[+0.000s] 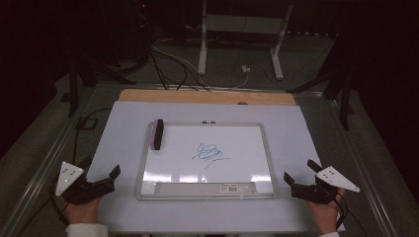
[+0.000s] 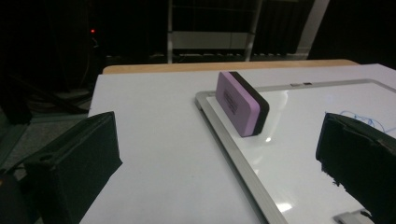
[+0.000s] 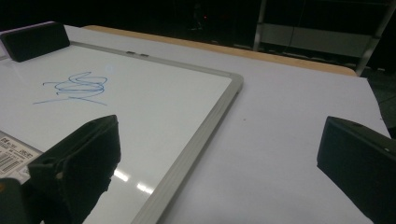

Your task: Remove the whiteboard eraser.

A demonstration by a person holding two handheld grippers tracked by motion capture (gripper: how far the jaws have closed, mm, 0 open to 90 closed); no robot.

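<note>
A rectangular whiteboard with a brushed silver metal frame (image 1: 269,163) is seen from the high view, laid flat on a matte white tabletop (image 1: 123,123). A slab-shaped eraser of lilac foam with a black felt face (image 1: 157,134) is stood on edge at the whiteboard's far left corner, and a tangled blue marker scribble (image 1: 210,154) is drawn near the board's middle. The left gripper (image 1: 101,177) is held just off the whiteboard's near left corner, the right gripper (image 1: 299,173) just off its near right corner; both sets of black jaws are spread apart, with nothing between them.

In the left gripper view, the lilac foam is shown smooth and rounded at its corners, resting on the glossy board just inside the frame, well beyond the parted jaws of the left gripper (image 2: 217,154).

In the right gripper view, the whiteboard's rounded frame corner (image 3: 236,80) is seen ahead of the right gripper (image 3: 217,154), whose blunt jaws are held wide over bare tabletop and board edge. A barcode label (image 3: 11,156) is stuck along the board's near edge.
</note>
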